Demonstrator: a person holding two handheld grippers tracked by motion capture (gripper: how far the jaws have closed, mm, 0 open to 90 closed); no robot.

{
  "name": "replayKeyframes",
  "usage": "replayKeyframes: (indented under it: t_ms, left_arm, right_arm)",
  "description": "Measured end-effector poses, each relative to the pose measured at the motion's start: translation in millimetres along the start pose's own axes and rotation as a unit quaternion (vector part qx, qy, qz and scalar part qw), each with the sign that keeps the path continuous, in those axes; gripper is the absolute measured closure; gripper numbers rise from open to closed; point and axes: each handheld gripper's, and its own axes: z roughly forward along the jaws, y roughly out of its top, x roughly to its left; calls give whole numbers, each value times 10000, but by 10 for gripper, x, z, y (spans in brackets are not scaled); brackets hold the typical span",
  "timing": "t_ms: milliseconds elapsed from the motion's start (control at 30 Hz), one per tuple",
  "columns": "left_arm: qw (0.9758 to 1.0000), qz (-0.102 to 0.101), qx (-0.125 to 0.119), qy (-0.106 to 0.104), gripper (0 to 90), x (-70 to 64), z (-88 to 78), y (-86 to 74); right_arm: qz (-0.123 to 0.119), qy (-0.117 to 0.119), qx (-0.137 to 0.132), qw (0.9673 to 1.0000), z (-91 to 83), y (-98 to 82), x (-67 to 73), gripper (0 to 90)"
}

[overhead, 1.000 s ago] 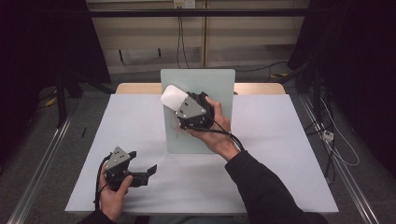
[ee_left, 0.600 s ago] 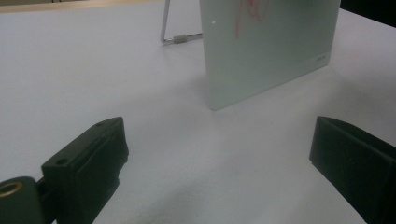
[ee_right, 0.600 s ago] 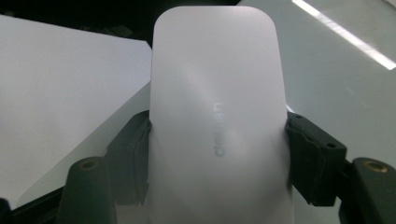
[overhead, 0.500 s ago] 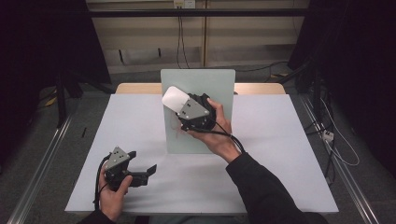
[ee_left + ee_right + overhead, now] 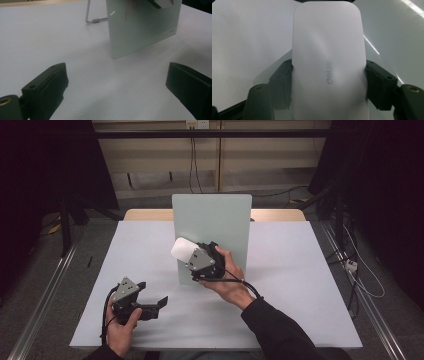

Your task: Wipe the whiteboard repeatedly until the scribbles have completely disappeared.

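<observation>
A pale green glass board (image 5: pixel 220 217) stands upright at the middle of the white table (image 5: pixel 300 270). My right gripper (image 5: pixel 189 255) is shut on a white block eraser (image 5: pixel 183 248) and holds it at the board's lower left face. In the right gripper view the eraser (image 5: pixel 328 62) sits squeezed between both black jaws of the right gripper (image 5: pixel 328 82), with the glossy board (image 5: pixel 402 30) behind it. My left gripper (image 5: pixel 151 294) rests low over the table's near left, open with nothing in it. Beyond the spread jaws of the left gripper (image 5: pixel 117 85) stands the board (image 5: pixel 142 32).
A wire stand (image 5: pixel 90 18) props the board from behind. A wooden tabletop edge (image 5: pixel 145 214) shows past the white surface. Metal rails (image 5: pixel 45 295) run along the floor on both sides, and cables (image 5: pixel 360 275) lie at the right.
My right gripper has carried the eraser down the board's face, from near its upper left to its lower left. The left gripper has stayed where it was.
</observation>
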Motion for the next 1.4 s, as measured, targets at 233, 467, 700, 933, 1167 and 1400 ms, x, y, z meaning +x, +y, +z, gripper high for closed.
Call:
replayKeyframes:
  t_ms: [233, 467, 700, 933, 1167, 1400]
  left_arm:
    - [10000, -19, 5, -6, 39, 3, -5, -1]
    - [10000, -35, 22, -44, 39, -24, 10, -6]
    - [10000, -19, 42, -28, 39, -13, 7, -5]
    - [10000, -28, 24, -15, 39, -17, 6, -5]
    - [10000, -35, 15, -5, 39, -10, 4, -6]
    - [10000, -25, 22, -10, 39, -15, 7, -5]
  right_arm:
    - [-54, -8, 36, 10000, -18, 7, -30, 314]
    - [95, -249, -78, 9996, -87, 39, -182, 315]
    - [-48, 25, 40, 10000, -1, -54, 47, 315]
    - [-93, 253, 159, 9995, 39, -155, 199, 315]
    - [-37, 141, 129, 9998, -4, -138, 119, 315]
    - [112, -428, -17, 9990, -196, -5, -325, 315]
